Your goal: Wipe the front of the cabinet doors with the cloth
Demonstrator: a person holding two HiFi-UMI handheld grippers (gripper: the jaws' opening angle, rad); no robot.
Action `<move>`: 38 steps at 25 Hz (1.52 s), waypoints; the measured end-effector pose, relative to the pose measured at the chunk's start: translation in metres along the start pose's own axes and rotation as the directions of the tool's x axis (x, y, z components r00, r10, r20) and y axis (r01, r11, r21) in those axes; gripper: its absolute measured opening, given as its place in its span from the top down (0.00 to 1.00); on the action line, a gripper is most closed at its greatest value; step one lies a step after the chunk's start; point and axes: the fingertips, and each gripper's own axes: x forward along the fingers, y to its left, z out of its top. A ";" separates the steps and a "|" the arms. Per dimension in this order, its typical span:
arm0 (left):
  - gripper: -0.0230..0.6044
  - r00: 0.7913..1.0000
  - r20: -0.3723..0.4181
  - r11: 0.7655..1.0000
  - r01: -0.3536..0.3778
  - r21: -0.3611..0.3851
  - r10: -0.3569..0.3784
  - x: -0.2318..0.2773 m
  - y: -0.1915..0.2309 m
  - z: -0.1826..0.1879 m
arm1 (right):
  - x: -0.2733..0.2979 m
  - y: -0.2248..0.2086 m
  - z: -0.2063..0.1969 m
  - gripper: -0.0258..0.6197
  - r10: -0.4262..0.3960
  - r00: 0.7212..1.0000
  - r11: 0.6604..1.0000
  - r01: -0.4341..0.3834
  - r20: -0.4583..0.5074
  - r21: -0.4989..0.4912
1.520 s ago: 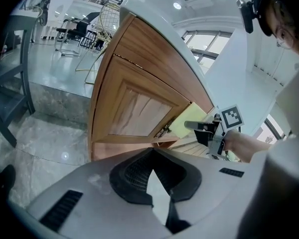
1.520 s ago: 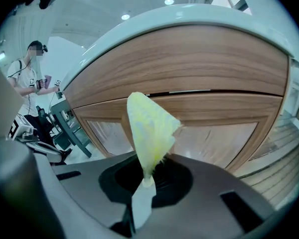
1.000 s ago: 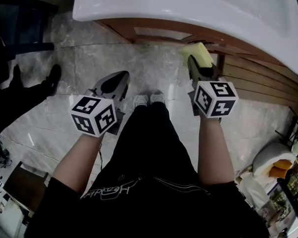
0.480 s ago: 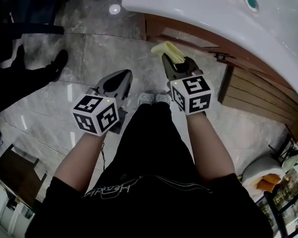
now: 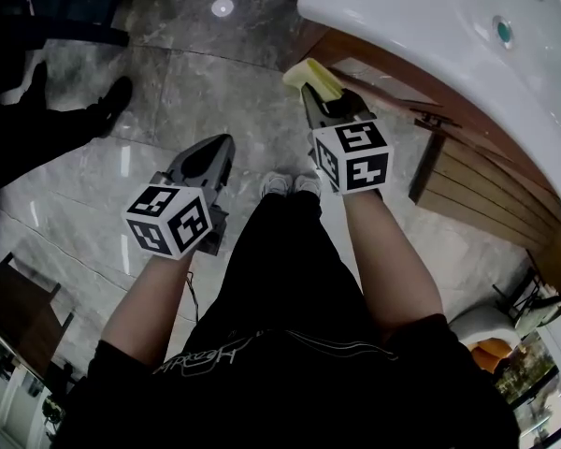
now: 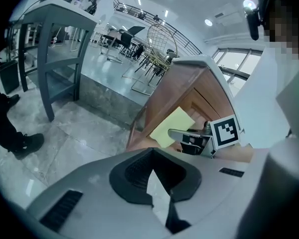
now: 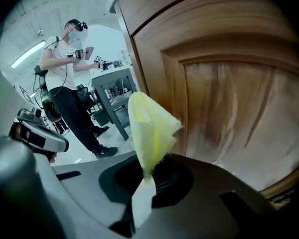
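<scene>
1. The yellow cloth point(image 7: 150, 133) is pinched at its lower end between the jaws of the right gripper point(image 7: 144, 176), and the rest stands up as a crumpled bunch above them.
2. In the head view the cloth point(image 5: 310, 76) sits at the left end of the wooden cabinet point(image 5: 383, 78), just under the white basin point(image 5: 421, 26).
3. In the right gripper view it is just beside the panelled cabinet door point(image 7: 229, 98). Whether it touches the wood cannot be told.
4. The right gripper point(image 5: 312, 92) points away from the person toward the cabinet.
5. The left gripper point(image 5: 217, 150) is held lower and to the left, well apart from the cabinet, over the grey marble floor point(image 5: 168, 82).
6. Its own view shows the jaws of the left gripper point(image 6: 157, 183) together with nothing between them.
7. Beyond them, that view shows the cloth point(image 6: 172, 128) against the cabinet's side.
8. A grey table point(image 6: 55, 39) stands to the far left.
9. Another person point(image 7: 70, 83) stands farther off in the right gripper view.
</scene>
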 end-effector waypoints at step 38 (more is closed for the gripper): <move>0.95 0.993 -0.099 0.995 0.064 0.070 -0.057 0.037 -0.050 -0.028 | -0.051 -0.101 -0.039 0.90 -0.236 0.972 0.949 0.225 0.023 0.219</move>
